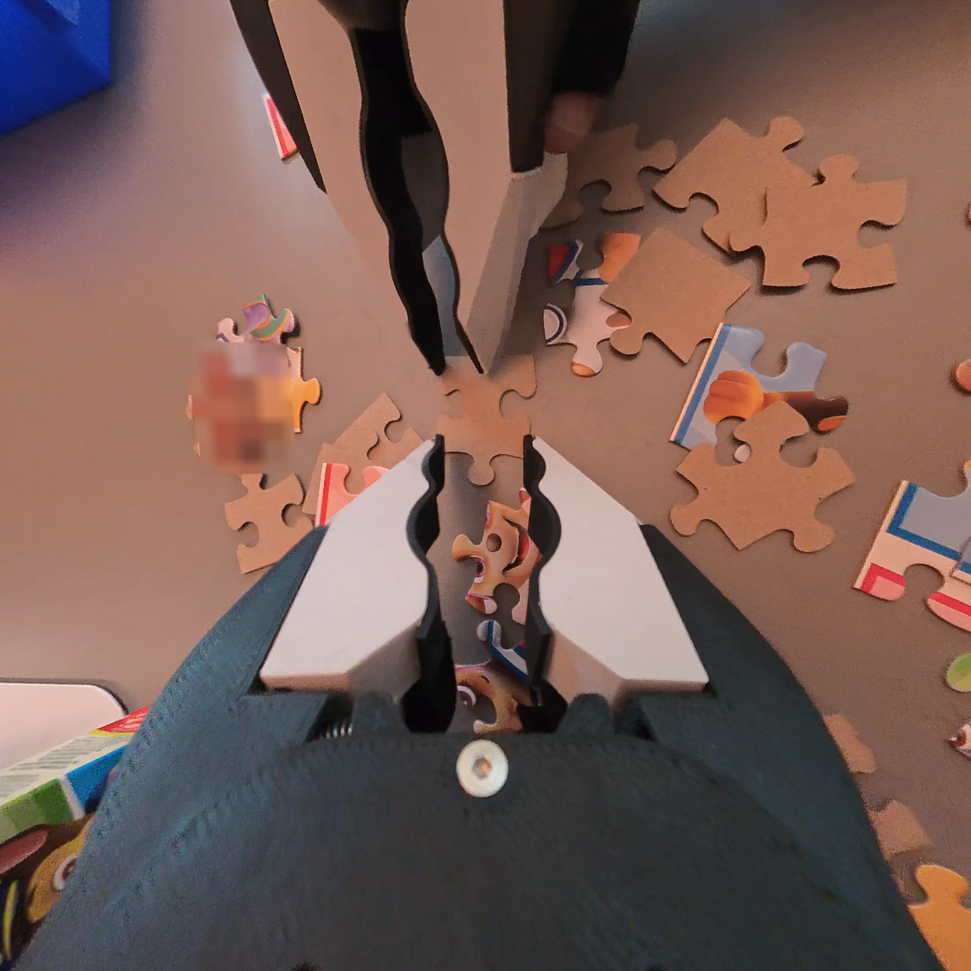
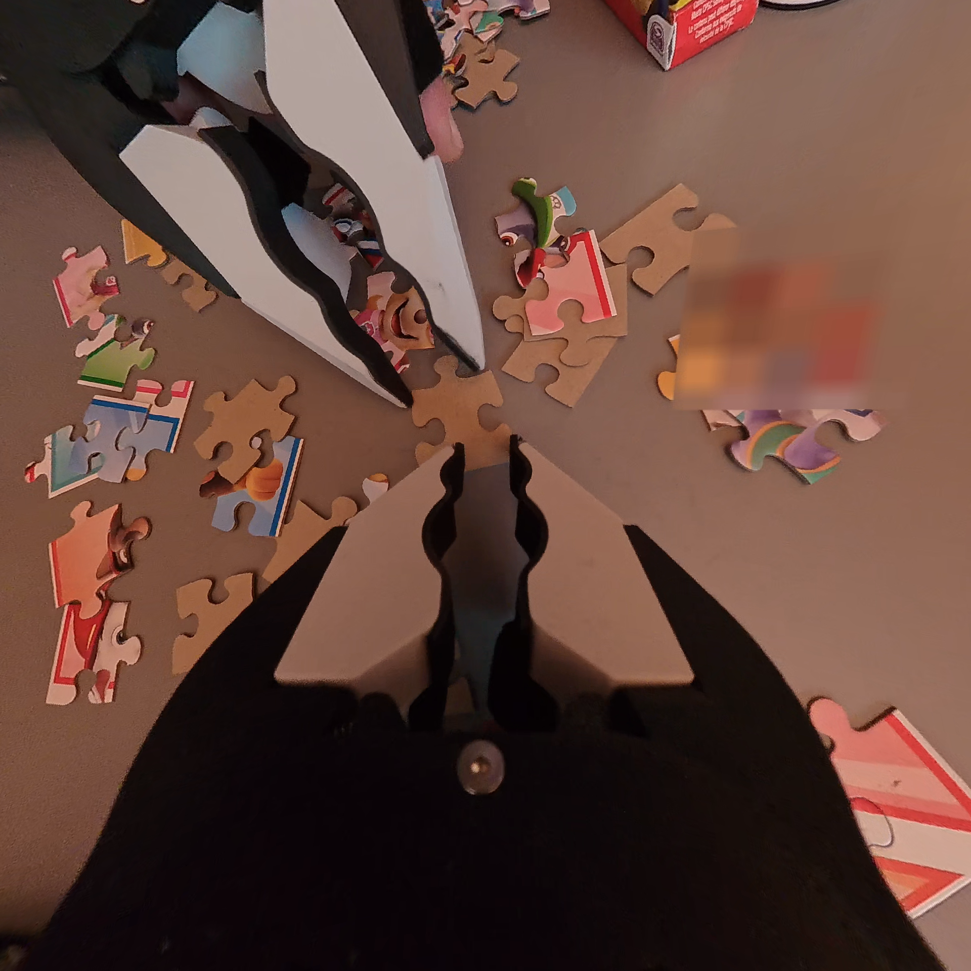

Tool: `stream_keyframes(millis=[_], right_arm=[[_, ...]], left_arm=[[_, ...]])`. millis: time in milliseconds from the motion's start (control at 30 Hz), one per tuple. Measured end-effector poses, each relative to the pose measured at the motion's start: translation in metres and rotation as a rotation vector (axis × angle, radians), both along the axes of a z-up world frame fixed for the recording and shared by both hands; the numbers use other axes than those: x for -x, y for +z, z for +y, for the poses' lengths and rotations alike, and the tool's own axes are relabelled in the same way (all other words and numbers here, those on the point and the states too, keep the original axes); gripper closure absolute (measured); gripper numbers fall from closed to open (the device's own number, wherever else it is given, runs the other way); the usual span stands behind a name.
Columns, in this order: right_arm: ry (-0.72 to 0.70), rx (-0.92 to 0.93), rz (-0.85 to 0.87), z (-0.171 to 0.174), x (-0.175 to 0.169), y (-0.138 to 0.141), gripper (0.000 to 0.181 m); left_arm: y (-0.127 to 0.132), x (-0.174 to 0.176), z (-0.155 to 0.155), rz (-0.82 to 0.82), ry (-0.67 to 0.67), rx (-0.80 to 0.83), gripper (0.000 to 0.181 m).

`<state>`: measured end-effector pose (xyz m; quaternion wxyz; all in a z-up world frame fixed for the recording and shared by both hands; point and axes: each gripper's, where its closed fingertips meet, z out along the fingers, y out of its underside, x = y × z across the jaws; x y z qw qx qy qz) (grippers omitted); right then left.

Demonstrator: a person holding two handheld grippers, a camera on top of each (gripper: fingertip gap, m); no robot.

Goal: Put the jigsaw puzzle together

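We see our two grippers meeting tip to tip over one brown, face-down puzzle piece [image 1: 486, 415] that lies flat near the middle of the grey counter [image 1: 157, 236]. Our left gripper [image 1: 483, 446] has its fingers a modest way apart, and the piece's near edge sits in the gap between the tips, with one tab poking back between them; whether the tips actually press on the cardboard we cannot tell. Our right gripper [image 2: 486, 446] is likewise parted by a narrow gap, its tips lying over the opposite edge of the same piece, and nothing is clamped between them. In the left wrist view the right gripper comes down steeply from the top, its points touching or just above the far edge of the piece. Beneath our left gripper a picture-side-up piece with a cartoon face [image 1: 499, 551] shows through the gap between the fingers. Around the centre the other pieces are scattered loose, some brown side up, some printed side up: a blue-and-orange piece [image 1: 746, 389] to the right, partly covered by another brown piece [image 1: 756, 494], and a pink-and-red striped piece [image 2: 572, 286] resting on brown ones. A red puzzle box [image 2: 693, 26] stands at the far edge in the right wrist view.
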<state>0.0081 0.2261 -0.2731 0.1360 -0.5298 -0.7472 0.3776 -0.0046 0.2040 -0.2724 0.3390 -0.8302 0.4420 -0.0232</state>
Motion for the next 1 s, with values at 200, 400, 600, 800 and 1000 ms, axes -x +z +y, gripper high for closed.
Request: stream_keyframes(millis=[200, 400, 600, 800, 1000], right_arm=[[0.011, 0.016, -0.005, -0.002, -0.002, 0.000, 0.168], [0.026, 0.041, 0.000, -0.003, -0.005, 0.003, 0.169], [0.068, 0.043, -0.025, -0.012, -0.007, 0.000, 0.181], [0.051, 0.035, 0.010, -0.007, -0.007, 0.008, 0.178], [0.068, 0.030, 0.036, -0.010, -0.007, 0.013, 0.176]], left_arm=[[0.008, -0.004, 0.000, 0.013, -0.033, -0.114, 0.150], [0.025, -0.010, 0.004, -0.009, -0.057, -0.178, 0.154], [0.023, -0.006, 0.015, 0.026, -0.050, -0.151, 0.163], [0.032, -0.005, -0.035, -0.024, -0.092, 0.049, 0.152], [0.025, -0.010, -0.136, -0.034, -0.218, 0.282, 0.134]])
